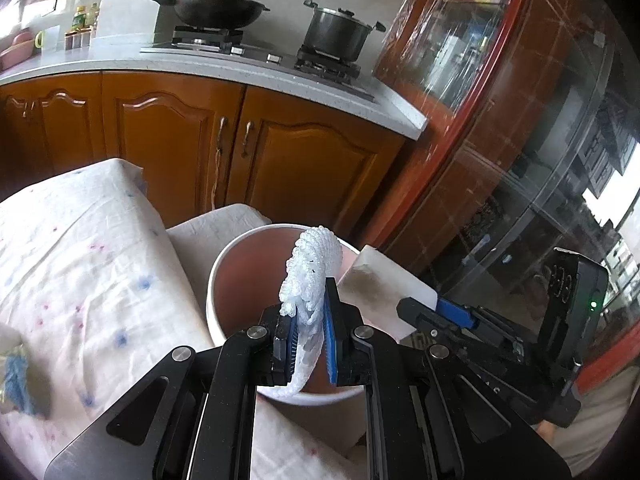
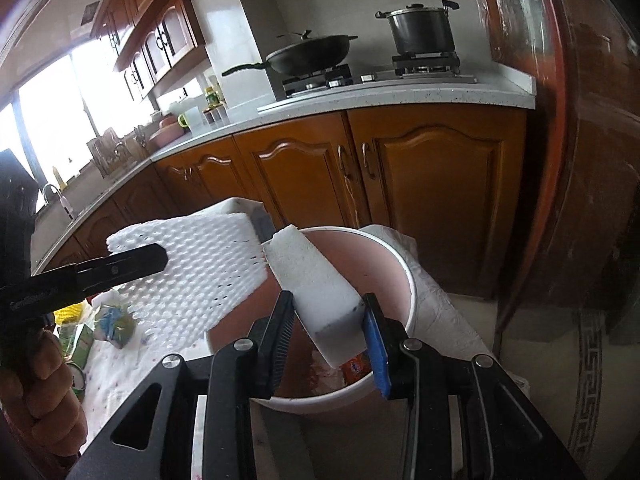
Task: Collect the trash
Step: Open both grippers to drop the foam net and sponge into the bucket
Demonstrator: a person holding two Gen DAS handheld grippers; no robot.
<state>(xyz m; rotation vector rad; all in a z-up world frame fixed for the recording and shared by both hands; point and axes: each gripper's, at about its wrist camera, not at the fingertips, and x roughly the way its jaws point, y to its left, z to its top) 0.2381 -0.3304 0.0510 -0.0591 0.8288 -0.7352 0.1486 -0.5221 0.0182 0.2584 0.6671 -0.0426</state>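
My left gripper (image 1: 307, 312) is shut on a white foam net sleeve (image 1: 312, 268) and holds it above the open pink bin (image 1: 240, 264) with a white rim. In the right wrist view the sleeve (image 2: 196, 264) hangs flat over the bin's left side. My right gripper (image 2: 328, 320) is shut on a white foam block (image 2: 316, 284) and holds it over the bin (image 2: 408, 292). The block also shows in the left wrist view (image 1: 380, 284), to the right of the bin. An orange wrapper (image 2: 356, 364) lies inside the bin.
A cloth-covered table (image 1: 80, 264) stands left of the bin, with a blue and white item (image 1: 20, 384) and green packets (image 2: 80, 340) on it. Wooden cabinets (image 1: 280, 152) and a counter with a wok (image 1: 216, 8) and pot (image 1: 336, 32) stand behind. A red glass cabinet (image 1: 500, 120) is at right.
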